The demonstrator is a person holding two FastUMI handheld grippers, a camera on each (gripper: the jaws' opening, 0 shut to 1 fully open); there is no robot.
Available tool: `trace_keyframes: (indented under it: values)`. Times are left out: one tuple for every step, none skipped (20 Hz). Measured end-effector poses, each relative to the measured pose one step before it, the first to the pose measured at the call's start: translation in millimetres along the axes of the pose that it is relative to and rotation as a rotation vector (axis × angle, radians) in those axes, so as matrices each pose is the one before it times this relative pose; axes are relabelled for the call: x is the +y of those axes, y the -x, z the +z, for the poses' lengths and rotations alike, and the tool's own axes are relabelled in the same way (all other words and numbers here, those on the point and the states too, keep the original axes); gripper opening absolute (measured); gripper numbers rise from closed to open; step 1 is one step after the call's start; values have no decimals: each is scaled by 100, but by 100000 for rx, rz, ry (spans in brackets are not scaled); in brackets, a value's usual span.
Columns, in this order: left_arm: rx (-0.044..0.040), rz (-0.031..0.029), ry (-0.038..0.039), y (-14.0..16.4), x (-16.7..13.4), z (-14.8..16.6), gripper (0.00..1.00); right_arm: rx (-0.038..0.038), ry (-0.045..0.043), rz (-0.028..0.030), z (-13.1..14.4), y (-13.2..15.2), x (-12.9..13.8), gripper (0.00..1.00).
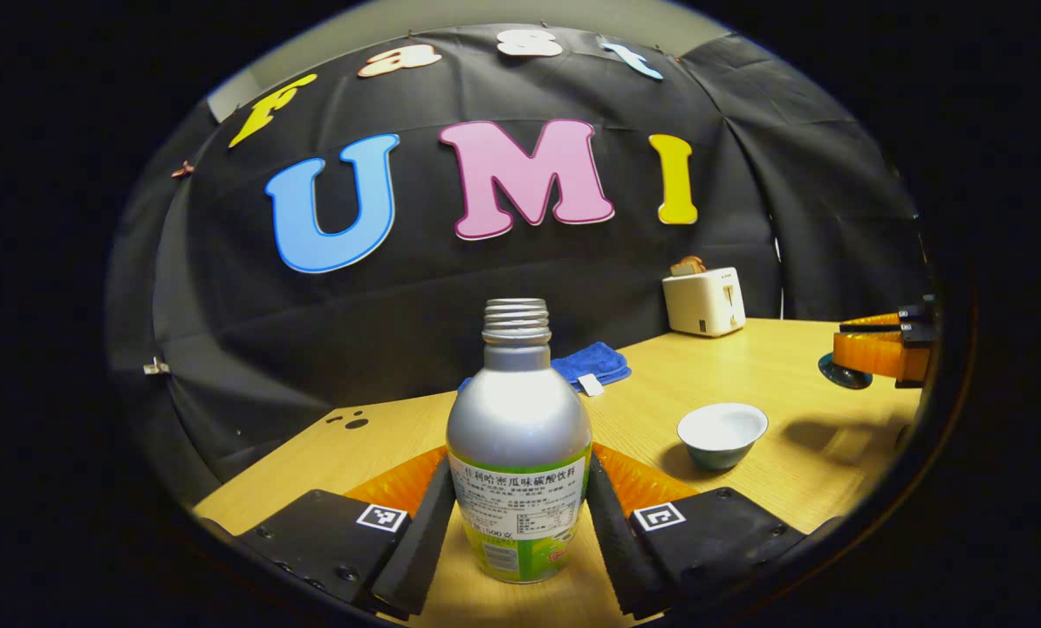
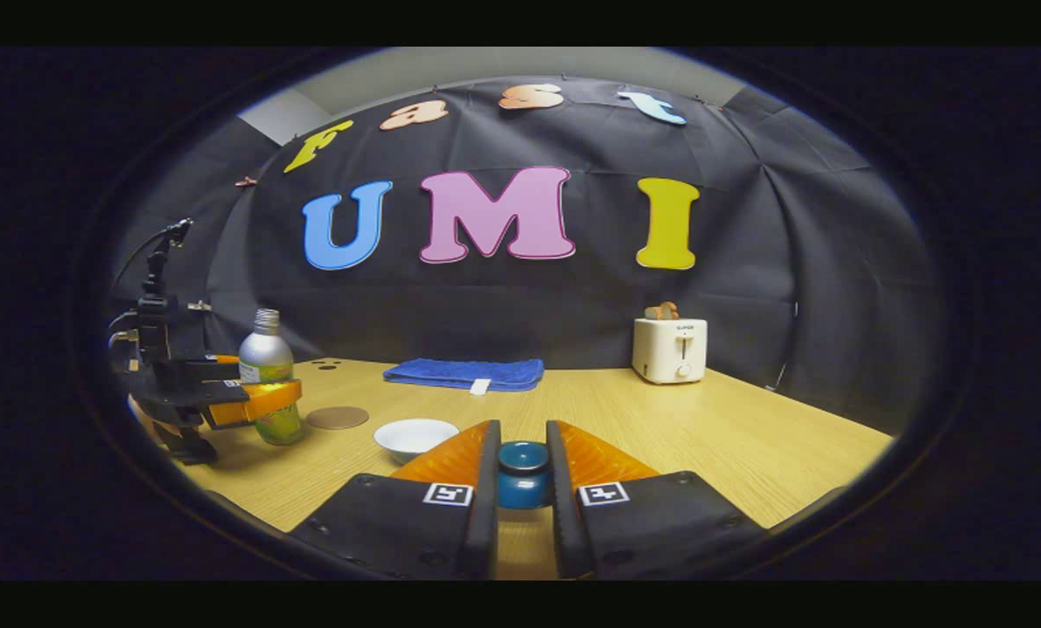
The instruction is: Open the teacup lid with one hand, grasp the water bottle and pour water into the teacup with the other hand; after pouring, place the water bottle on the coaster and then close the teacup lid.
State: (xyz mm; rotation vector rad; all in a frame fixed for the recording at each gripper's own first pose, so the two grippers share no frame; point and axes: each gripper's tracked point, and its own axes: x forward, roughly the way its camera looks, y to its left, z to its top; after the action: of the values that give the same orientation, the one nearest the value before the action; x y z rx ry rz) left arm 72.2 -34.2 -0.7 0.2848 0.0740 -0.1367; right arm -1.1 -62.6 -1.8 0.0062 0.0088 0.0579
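Note:
A silver water bottle (image 1: 518,436) with a green label and no cap stands upright between the fingers of my left gripper (image 1: 518,471), which press on both its sides. In the right gripper view the water bottle (image 2: 266,371) is at the left, held by the left gripper (image 2: 245,399) just left of the round brown coaster (image 2: 338,417). The teacup (image 1: 722,433), uncovered and white inside, sits on the table; the teacup (image 2: 414,436) lies between the two grippers. My right gripper (image 2: 523,445) is shut on the teal lid (image 2: 523,475), held above the table. That right gripper (image 1: 878,353) shows with the lid (image 1: 841,373).
A folded blue towel (image 2: 466,373) lies at the back of the wooden table (image 2: 747,436). A white toaster (image 2: 670,349) with toast stands at the back right. The black cloth wall closes the far side.

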Motion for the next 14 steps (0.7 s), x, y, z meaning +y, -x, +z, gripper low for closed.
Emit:
trace_keyframes:
  values:
    - [453, -494, -4768, -417, 53, 216, 79, -386, 394, -316, 142, -42, -110, 30]
    - [-131, 280, -4722, -269, 98, 483, 79, -10, -40, -349, 19, -96, -217, 27]
    - [-450, -40, -4166, -426, -36, 457, 79, 59, 63, -694, -18, 1, -201, 30]
    - [45, -761, -3708, -483, -143, 317, 79, -208, 124, -1442, 34, -83, -488, 29]
    - [555, -876, -3723, -244, -302, -17, 79, 86, -77, -1262, -7, -119, -439, 29]
    - [661, -834, -4048, -360, -206, 57, 79, -9, 53, -783, 4, -72, -361, 29]
    - [615, -717, -4718, -404, -169, 99, 79, -23, 6, -509, 39, 14, -287, 29]
    - [453, -587, -5592, -430, -235, -14, 79, -73, 22, -133, 20, 52, -267, 29]
    - [493, -445, -6274, -377, -237, 132, 79, 28, -16, -44, 5, -30, -201, 29]
    - [352, -1029, -6318, -342, -305, 184, 79, -55, -55, -261, -31, 53, -164, 24]
    - [249, -1037, -6219, -263, -335, 2, 79, -19, 9, -335, 30, 19, -167, 29]
    - [217, -852, -6156, -317, -361, 162, 79, 41, -45, 51, 37, 24, -36, 24]
    - [401, -1053, -5599, -270, -340, 185, 79, 20, 110, 51, -35, -68, 74, 29]
    - [689, -1652, -4207, -291, -352, -51, 79, -140, -50, -35, 36, 10, -22, 29]
